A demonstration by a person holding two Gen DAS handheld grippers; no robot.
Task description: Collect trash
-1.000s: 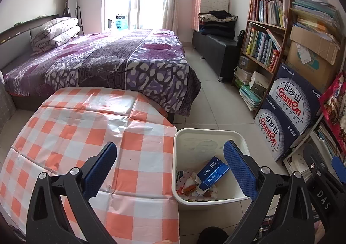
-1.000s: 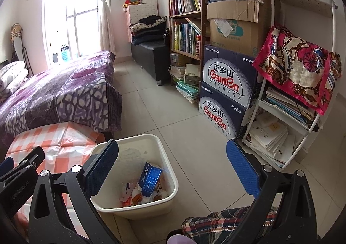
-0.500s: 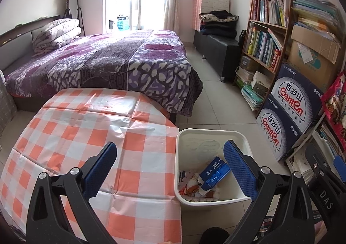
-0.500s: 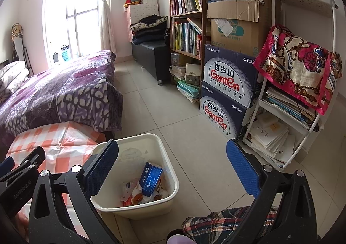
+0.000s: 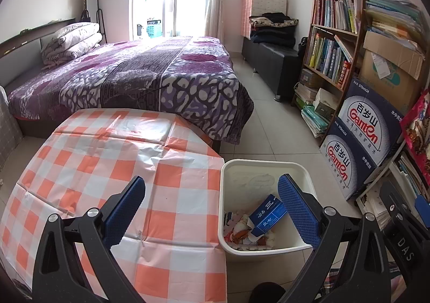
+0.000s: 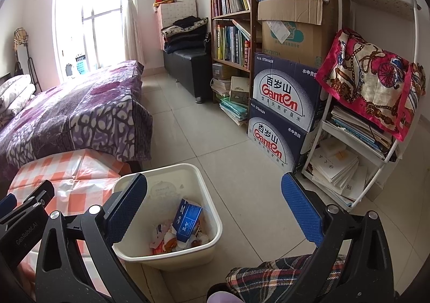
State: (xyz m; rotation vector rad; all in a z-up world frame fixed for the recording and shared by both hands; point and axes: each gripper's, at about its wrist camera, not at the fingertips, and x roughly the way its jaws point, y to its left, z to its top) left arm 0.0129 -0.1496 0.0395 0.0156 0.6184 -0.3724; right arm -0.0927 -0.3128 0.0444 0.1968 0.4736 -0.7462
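Held above a white trash bin on a tiled floor, beside a table under an orange-checked cloth: left gripper and right gripper, both spread wide and empty. Inside the bin, a blue carton lying atop crumpled wrappers. Behind, a purple-quilted bed and stacked Ganten boxes
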